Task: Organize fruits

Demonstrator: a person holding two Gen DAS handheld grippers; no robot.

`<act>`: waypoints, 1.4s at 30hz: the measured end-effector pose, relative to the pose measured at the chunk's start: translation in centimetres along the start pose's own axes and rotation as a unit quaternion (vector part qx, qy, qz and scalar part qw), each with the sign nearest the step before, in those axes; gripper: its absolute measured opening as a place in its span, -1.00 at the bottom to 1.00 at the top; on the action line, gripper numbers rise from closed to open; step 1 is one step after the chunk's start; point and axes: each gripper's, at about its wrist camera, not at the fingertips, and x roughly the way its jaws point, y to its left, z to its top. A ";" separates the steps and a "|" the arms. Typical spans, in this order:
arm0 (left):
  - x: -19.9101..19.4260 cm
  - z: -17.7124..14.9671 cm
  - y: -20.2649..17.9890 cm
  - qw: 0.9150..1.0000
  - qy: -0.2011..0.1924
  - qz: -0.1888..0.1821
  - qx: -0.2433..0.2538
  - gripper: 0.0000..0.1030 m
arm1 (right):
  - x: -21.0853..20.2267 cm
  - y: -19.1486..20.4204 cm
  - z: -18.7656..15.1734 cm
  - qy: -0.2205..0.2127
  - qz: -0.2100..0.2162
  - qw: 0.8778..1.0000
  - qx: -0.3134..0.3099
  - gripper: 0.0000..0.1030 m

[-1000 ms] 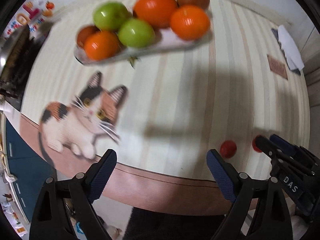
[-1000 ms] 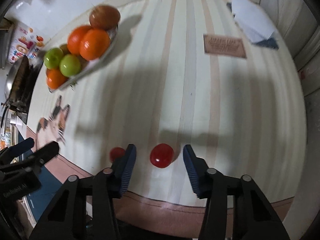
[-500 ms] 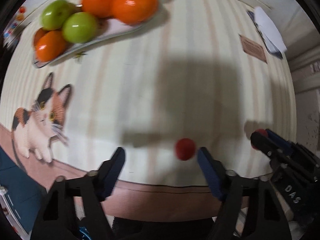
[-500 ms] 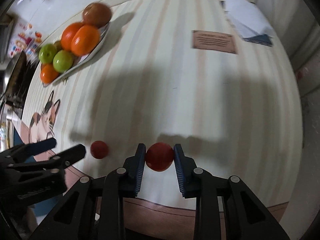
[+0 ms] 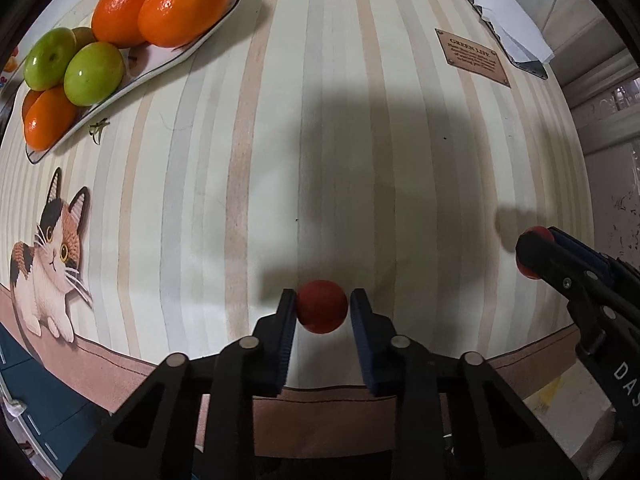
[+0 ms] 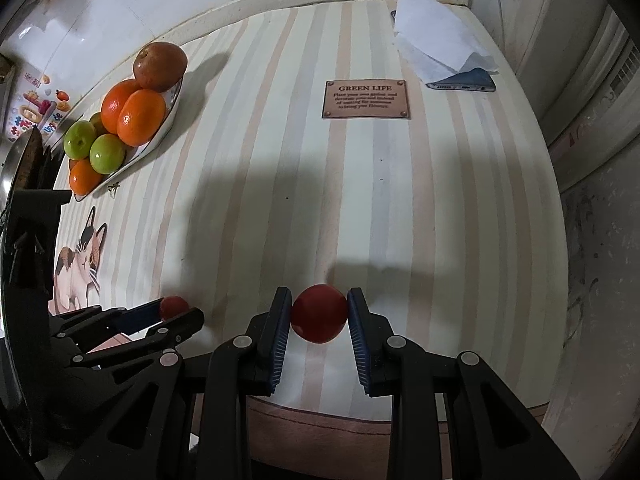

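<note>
Striped cream cloth (image 5: 360,140) covers the table, with a printed cat (image 5: 48,248) at its near left edge and a brown border along the front. Far back on the left sits a long white plate (image 6: 160,128) piled with oranges (image 5: 184,4), green apples (image 5: 94,74) and one brownish fruit (image 6: 160,65). At the far right corner a phone (image 6: 464,82) lies under a folded white tissue (image 6: 432,36), and near it a brown "GREEN LIFE" label (image 6: 365,99) is printed on the cloth. Both tools point steeply down at the near part of the table. The left gripper (image 5: 322,312) is clenched about as far as it goes on a small red tomato (image 5: 322,306), whose sides meet the blue pads while it sits right between the fingertips, close to the brown border. The right gripper (image 6: 319,314) is likewise clamped, its pads (image 6: 280,320) pressing both sides of a slightly larger red tomato (image 6: 319,313) held between the tips. Seen from the right camera, the left tool and its tomato are just to the left, near but apart from the right one; both tomatoes are well away from the plate of fruit.
</note>
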 end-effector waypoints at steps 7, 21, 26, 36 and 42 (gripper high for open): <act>-1.6 0.8 -0.3 1.000 -0.016 -0.005 -0.004 -0.56 | 0.0 0.4 0.2 -0.005 0.002 1.000 -0.002 -0.40; -9.1 1.9 9.6 0.989 -0.103 -0.026 -0.107 -0.56 | -1.1 5.5 4.3 -0.029 0.075 0.996 -0.029 -0.40; -9.9 3.3 15.4 0.977 -0.128 -0.035 -0.168 -0.56 | -0.8 11.2 7.8 -0.043 0.126 0.987 -0.084 -0.40; -7.0 6.1 23.0 0.936 -0.140 -0.139 -0.291 -0.56 | 2.9 21.1 14.6 -0.027 0.167 0.965 -0.201 -0.40; -5.5 7.1 23.5 0.930 -0.136 -0.156 -0.305 -0.55 | 4.8 22.8 16.4 -0.002 0.155 0.962 -0.225 -0.40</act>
